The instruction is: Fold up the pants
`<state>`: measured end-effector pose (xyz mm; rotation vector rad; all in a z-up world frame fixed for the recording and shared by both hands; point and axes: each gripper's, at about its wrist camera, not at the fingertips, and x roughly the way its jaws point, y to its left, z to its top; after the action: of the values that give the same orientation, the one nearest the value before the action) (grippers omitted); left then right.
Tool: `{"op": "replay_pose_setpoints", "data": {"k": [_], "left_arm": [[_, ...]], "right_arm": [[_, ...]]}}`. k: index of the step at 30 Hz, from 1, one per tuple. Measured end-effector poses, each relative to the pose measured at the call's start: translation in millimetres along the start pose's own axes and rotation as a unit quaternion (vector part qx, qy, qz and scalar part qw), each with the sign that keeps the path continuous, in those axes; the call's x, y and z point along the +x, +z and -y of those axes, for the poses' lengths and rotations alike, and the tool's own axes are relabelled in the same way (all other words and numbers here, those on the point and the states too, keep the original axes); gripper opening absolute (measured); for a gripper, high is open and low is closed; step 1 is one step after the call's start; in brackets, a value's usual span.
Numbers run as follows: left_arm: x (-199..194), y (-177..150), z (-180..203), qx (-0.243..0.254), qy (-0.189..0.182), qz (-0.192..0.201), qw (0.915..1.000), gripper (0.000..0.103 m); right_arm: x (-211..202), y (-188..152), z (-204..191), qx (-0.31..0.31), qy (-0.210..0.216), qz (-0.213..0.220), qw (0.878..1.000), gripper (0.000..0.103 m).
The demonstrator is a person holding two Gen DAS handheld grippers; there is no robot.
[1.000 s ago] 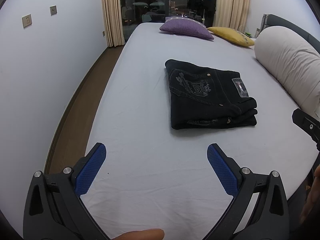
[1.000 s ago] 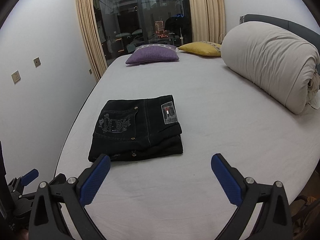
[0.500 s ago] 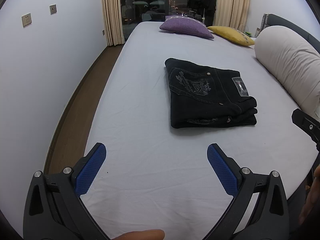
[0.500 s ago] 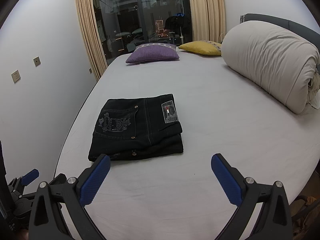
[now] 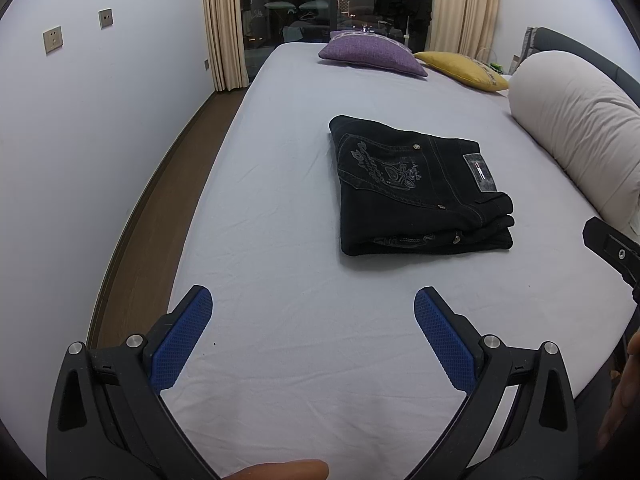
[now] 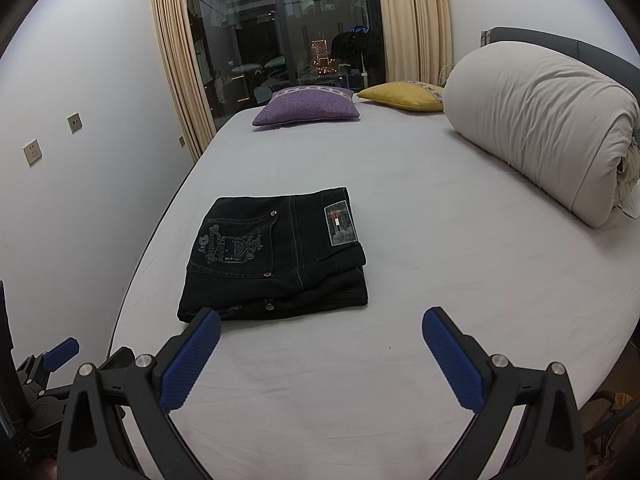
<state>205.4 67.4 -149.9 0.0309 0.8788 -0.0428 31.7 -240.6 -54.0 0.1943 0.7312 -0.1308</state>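
A: Near field, left wrist view?
B: left gripper (image 5: 313,306) is seen at the bottom of the frame, jaws spread wide, nothing held between the blue pads (image 5: 180,342); a fingertip (image 5: 280,469) is visible at the bottom edge; part of the right gripper (image 5: 612,248) is caught at the right edge.

A: Right wrist view?
B: right gripper (image 6: 321,330) is likewise spread wide and empty, low in the frame; its left pad (image 6: 190,364) overlaps the near corner of the pants in the picture, contact cannot be told; the left gripper's blue tip (image 6: 60,354) is seen at lower left.

A: Pants?
B: black pants (image 5: 420,188) are laid folded in a compact stack on the bed sheet (image 5: 280,240), centre-right of the left view, centre-left of the right view (image 6: 276,264); embroidered back pocket and grey label (image 6: 341,226) are faced up; both grippers are kept apart from them on the near side.

A: Farther back?
B: rolled cream duvet (image 6: 540,128) is laid along the right; purple cushion (image 6: 306,106) and yellow cushion (image 6: 404,96) are set at the far end; curtains (image 6: 172,64) and a dark window (image 6: 280,28) are seen behind.
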Motion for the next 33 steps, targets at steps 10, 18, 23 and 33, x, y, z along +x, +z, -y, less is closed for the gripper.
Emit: {"op": "replay_pose_setpoints", "data": {"k": [10,18,23,33], "left_arm": [[-0.4,-0.4,0.2,0.000,0.000,-0.001,1.0000,0.103],[-0.3,-0.1,-0.2,-0.001,-0.001,-0.002,1.0000,0.103],[-2.2,-3.9,3.9,0.000,-0.002,-0.002,1.0000,0.103],[-4.3,-6.5,5.4,0.000,-0.003,0.000,1.0000,0.103]], "right_arm": [[-0.2,0.2,-0.1,0.000,0.000,0.000,1.000,0.103],[0.1,-1.1,-0.6,0.000,0.000,0.000,1.000,0.103],[0.2,-0.4,-0.1,0.000,0.000,-0.001,1.000,0.103],[0.2,-2.2,-0.9,0.000,0.000,-0.002,1.000,0.103]]}}
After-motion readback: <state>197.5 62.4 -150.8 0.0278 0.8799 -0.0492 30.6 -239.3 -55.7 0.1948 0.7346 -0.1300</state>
